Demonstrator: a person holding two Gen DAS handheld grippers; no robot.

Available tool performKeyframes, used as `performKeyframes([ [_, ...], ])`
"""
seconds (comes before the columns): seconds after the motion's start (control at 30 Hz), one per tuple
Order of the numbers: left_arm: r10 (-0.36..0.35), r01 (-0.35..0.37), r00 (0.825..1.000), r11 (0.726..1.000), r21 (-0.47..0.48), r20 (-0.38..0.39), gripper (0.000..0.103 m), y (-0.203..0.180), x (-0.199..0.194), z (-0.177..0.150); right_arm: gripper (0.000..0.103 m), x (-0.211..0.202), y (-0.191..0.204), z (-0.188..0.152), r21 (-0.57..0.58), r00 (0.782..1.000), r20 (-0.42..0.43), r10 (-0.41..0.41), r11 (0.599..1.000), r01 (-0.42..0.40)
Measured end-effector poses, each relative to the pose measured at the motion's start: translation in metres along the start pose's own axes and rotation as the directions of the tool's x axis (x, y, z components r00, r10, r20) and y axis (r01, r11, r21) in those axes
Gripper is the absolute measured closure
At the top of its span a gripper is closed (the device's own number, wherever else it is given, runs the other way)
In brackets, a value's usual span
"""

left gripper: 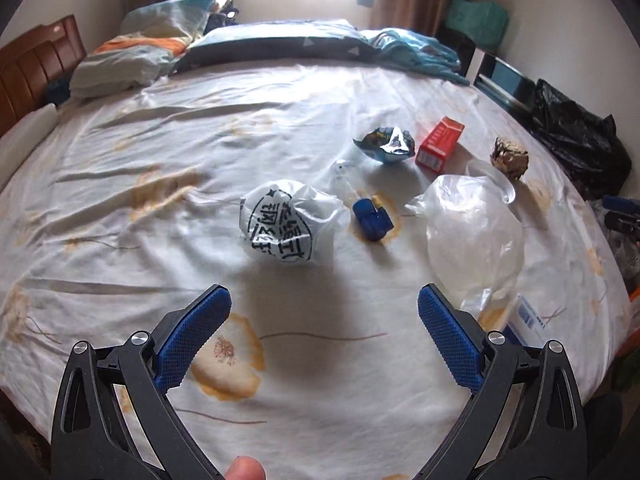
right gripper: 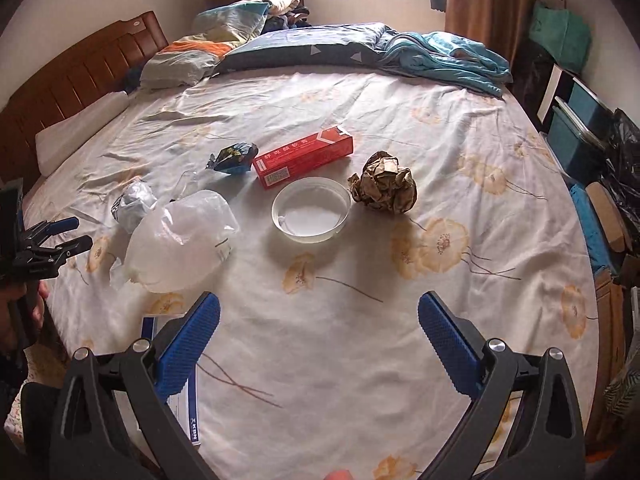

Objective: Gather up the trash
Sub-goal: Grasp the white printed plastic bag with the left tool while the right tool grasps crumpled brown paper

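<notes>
Red box point(right gripper: 304, 156): white Chinese characters, too small to read. White bag point(left gripper: 286, 228): large black Chinese characters, not decipherable. Flat package point(right gripper: 192, 412) at the bed's near edge: "KBN".

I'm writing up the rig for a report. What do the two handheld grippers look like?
Both match: the left gripper and right gripper have black skeletal plastic arms with triangular cut-outs, joined by round silver pivot bolts. Each finger ends in a blue pad with a fine cross-hatched grip texture. No cables or markings show. A bare fingertip peeks in at the bottom; no sleeve is visible.
</notes>
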State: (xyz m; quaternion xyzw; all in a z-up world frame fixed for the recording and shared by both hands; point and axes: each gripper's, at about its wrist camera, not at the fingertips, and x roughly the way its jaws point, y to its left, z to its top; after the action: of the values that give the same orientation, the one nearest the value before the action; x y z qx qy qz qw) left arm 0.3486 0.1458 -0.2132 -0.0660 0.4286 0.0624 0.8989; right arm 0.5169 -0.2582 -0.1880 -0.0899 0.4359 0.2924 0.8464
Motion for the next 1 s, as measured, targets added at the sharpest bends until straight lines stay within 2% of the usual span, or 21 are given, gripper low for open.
performKeyframes([
  [0.33, 0.061, -0.060, 0.998, 0.998, 0.022, -0.033, 0.006, 0.011, 0.071, 0.038, 0.005, 0.063, -0.023, 0.046, 0.067, 0.998, -0.023, -0.051, 0.996, 0.052],
  [0.47, 0.033, -0.033, 0.998, 0.999, -0.005, -0.052, 0.007, 0.020, 0.093, 0.045, 0.005, 0.091, -0.034, 0.065, 0.083, 0.996, -0.036, -0.085, 0.993, 0.088],
  [0.53, -0.009, 0.007, 0.997, 1.000, -0.029, -0.077, 0.033, 0.023, 0.104, 0.046, 0.005, 0.106, -0.041, 0.074, 0.085, 0.993, -0.048, -0.108, 0.990, 0.111],
  [0.67, -0.024, 0.022, 0.997, 0.999, -0.037, -0.077, 0.041, 0.020, 0.109, 0.048, 0.005, 0.132, -0.052, 0.090, 0.071, 0.986, -0.057, -0.155, 0.985, 0.159],
  [0.8, -0.047, 0.043, 0.996, 0.998, -0.048, -0.070, 0.045, 0.018, 0.104, 0.046, 0.005, 0.154, -0.063, 0.098, 0.116, 0.989, -0.091, -0.118, 0.985, 0.128],
  [0.9, -0.074, 0.070, 0.996, 0.995, -0.066, -0.052, 0.046, 0.018, 0.093, 0.042, 0.005, 0.165, -0.064, 0.098, 0.105, 0.986, -0.111, -0.126, 0.985, 0.138],
  [0.93, -0.079, 0.076, 0.996, 0.995, -0.070, -0.042, 0.047, 0.017, 0.089, 0.041, 0.009, 0.167, -0.065, 0.098, 0.113, 0.987, -0.116, -0.107, 0.986, 0.120],
  [0.97, -0.085, 0.082, 0.996, 0.993, -0.079, -0.033, 0.047, 0.017, 0.084, 0.039, 0.026, 0.169, -0.065, 0.098, 0.123, 0.988, -0.125, -0.086, 0.987, 0.101],
  [1.0, -0.093, 0.090, 0.995, 0.992, -0.091, -0.022, 0.047, 0.017, 0.078, 0.038, 0.033, 0.169, -0.066, 0.097, 0.130, 0.988, -0.129, -0.081, 0.987, 0.098],
])
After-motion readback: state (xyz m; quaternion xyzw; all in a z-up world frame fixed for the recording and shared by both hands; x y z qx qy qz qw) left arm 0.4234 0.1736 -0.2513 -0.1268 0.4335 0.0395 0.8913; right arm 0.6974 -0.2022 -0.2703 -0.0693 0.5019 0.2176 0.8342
